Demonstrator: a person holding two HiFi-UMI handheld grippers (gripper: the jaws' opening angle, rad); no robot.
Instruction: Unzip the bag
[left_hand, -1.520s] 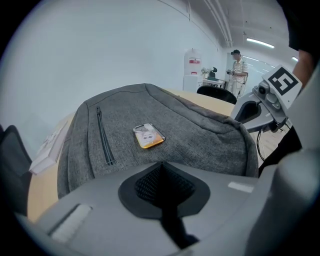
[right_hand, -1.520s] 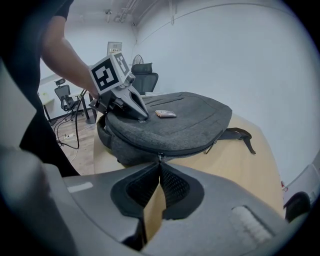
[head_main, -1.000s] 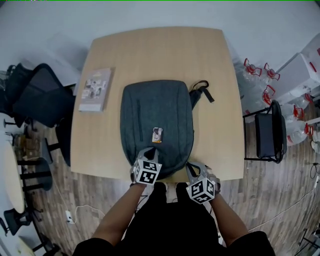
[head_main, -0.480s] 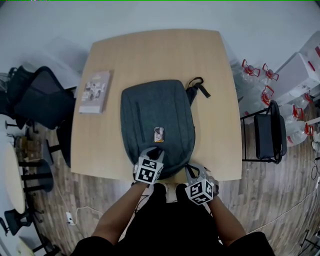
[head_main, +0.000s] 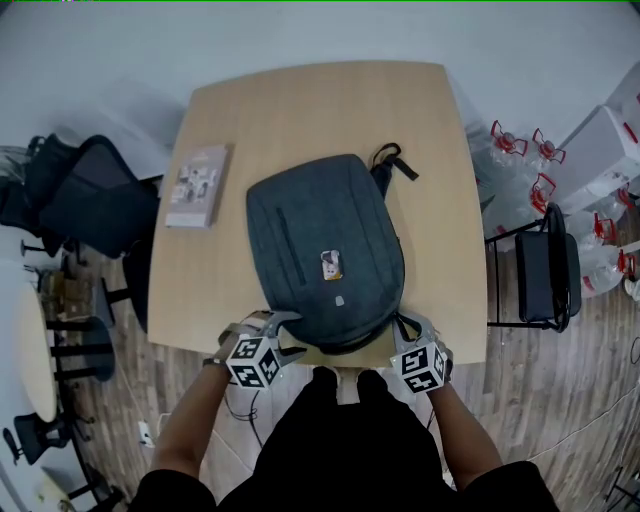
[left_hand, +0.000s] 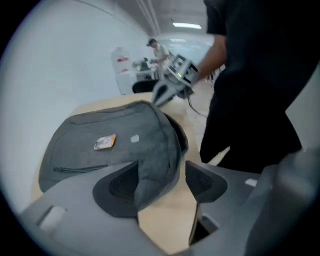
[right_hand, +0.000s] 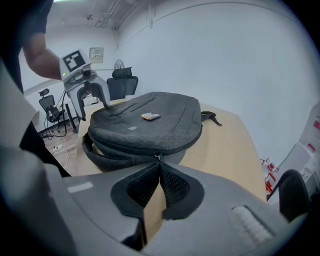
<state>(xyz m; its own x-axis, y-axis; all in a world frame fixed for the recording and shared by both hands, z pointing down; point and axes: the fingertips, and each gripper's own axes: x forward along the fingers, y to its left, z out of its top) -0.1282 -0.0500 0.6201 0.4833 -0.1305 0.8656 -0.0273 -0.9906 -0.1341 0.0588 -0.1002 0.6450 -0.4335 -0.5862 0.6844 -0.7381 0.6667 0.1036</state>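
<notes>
A dark grey backpack (head_main: 325, 255) lies flat on the wooden table (head_main: 320, 110), its bottom end at the near edge. My left gripper (head_main: 285, 335) is at the bag's near left corner. Its jaws are opening: the bag's fabric edge (left_hand: 155, 167) lies loose between them, clear of the right pad. My right gripper (head_main: 405, 322) is at the near right corner, shut on the zipper pull (right_hand: 158, 158). The seam gapes dark along the bag's near end (right_hand: 92, 147). Each gripper shows in the other's view: left gripper (right_hand: 95, 97), right gripper (left_hand: 165, 95).
A booklet (head_main: 197, 185) lies on the table left of the bag. The bag's top handle and strap (head_main: 392, 162) point to the far right. A black office chair (head_main: 90, 200) stands at the left, another chair (head_main: 540, 270) and water bottles (head_main: 520, 160) at the right.
My left gripper has opened, let go of the bag's near end and moved back and left to the table's edge. The bag has turned slightly. The right gripper stays shut.
</notes>
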